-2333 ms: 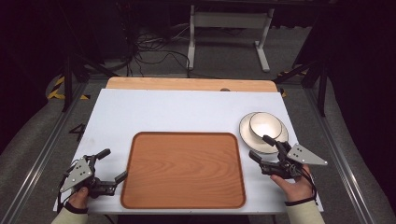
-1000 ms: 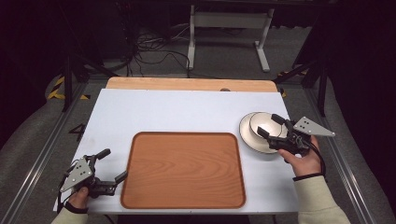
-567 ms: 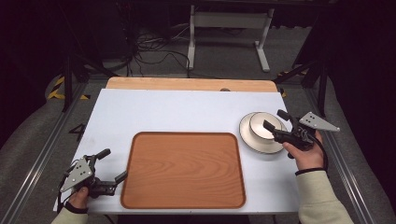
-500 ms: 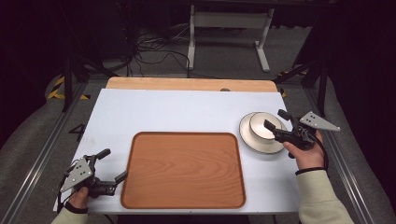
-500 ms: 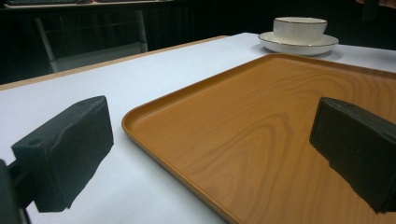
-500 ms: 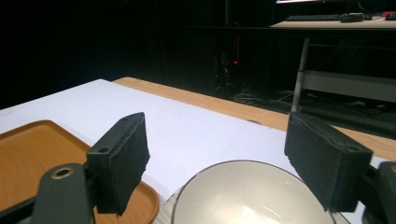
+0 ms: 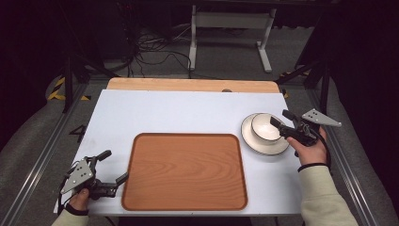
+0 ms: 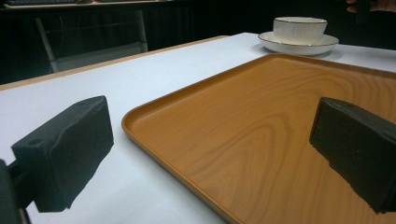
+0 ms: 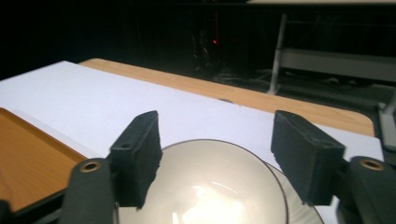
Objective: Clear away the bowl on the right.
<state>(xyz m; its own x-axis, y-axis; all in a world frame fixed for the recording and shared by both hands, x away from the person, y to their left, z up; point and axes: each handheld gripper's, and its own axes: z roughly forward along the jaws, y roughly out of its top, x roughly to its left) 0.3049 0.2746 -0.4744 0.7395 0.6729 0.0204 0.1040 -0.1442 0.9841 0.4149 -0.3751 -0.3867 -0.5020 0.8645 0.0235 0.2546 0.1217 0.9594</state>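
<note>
One wooden tray [image 7: 184, 171] is seen at the near-centre of the white table [image 7: 164, 113], w/ nothing on it. One white bowl [image 7: 265, 127] is sat on one white plate [image 7: 277, 146], just right of the tray's far right corner; bowl and plate are also caught far off in the left gripper view, bowl [image 8: 299, 29] on plate [image 8: 285, 45].

Two grippers are counted, one per hand. The left gripper [image 7: 108, 165] is held low at the table's near left corner, beside the tray's left edge, jaws spread wide; in its own view one jaw is seen over bare table and one over the tray [image 8: 261, 135]. The right gripper [image 7: 281, 118] is held over the bowl's right side, jaws spread apart, nothing pinched. In the right gripper view the jaws are seen over the bowl [image 9: 205, 186], one on each side; contact w/ the rim can't be told. The right hand [image 7: 310, 149] is sat just right of the plate.
</note>
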